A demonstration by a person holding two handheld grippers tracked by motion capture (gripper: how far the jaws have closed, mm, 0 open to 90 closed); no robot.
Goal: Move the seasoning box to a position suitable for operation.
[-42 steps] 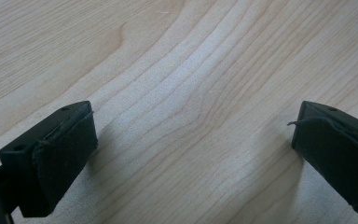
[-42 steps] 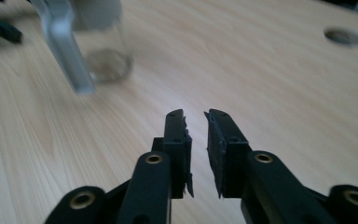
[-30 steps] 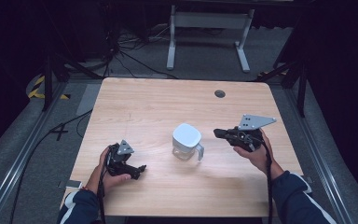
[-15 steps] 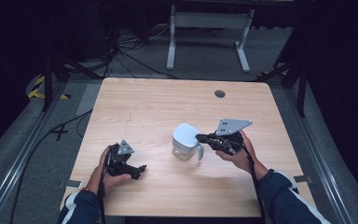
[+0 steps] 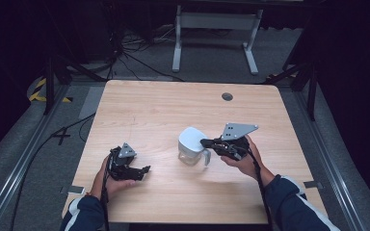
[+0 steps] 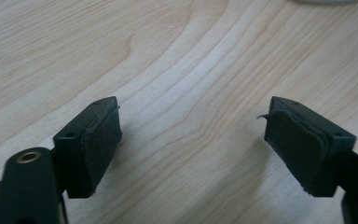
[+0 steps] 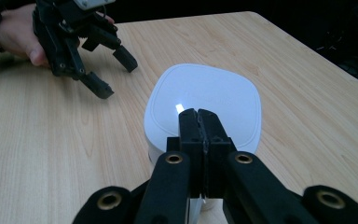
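1. Broadly, the light wooden table: bare apart from one container and my two grippers; nothing has been lifted or shifted off it yet.
2. Clear plastic jug with a white rounded-square lid and a side handle: stands upright, a little right of the table's middle and toward my edge, handle turned toward me. In the right gripper view the white lid still sits flat on top, so I judge opening or moving it is all still to do.
3. Right gripper: jaws pressed together with nothing between them, tips resting over the near edge of the lid, as its own view shows. Whether they touch the lid or hover just above it, I cannot tell.
4. Left gripper: resting near my edge of the table, well apart from the jug, jaws spread wide and empty, only wood grain between the pads.
5. Change from a second ago: my right hand was out near the right edge, clear of the jug; half a second ago it was just beside it; now the tips are at the lid. Left gripper and jug have not moved.
6. Stage, as I judge it: approach done, contact and grasp not yet made.
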